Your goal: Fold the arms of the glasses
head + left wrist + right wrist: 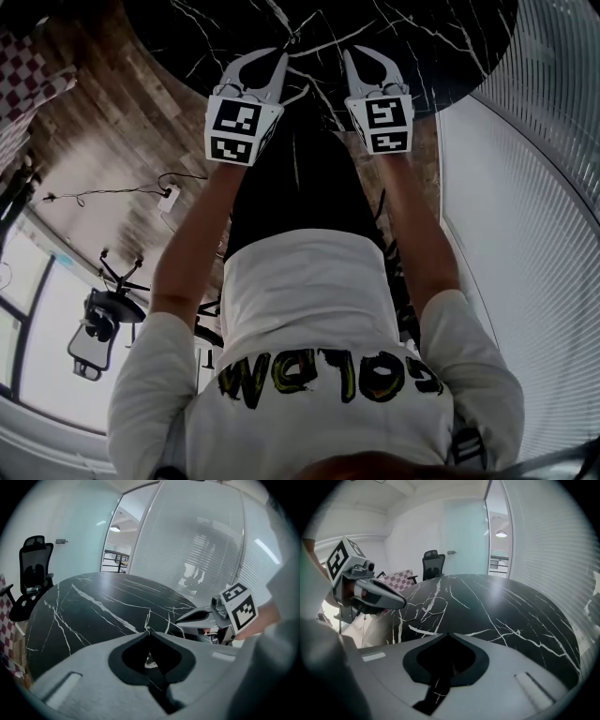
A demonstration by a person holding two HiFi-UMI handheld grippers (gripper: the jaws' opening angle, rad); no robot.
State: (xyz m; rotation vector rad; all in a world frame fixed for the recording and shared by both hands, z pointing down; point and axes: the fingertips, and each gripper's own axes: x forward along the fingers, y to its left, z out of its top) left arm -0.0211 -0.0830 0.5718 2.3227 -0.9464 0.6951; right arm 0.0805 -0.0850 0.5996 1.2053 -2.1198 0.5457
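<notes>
Lying on table (511,620), glasses (424,607) span L-R, right gripper view (arms unclear).

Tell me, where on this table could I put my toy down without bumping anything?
The black marble table is bare across its middle and right side, toward the ribbed glass wall, and at the far edge by the office chair. It's crowded near the left edge: the wire glasses lie there, right beside the left gripper.
</notes>
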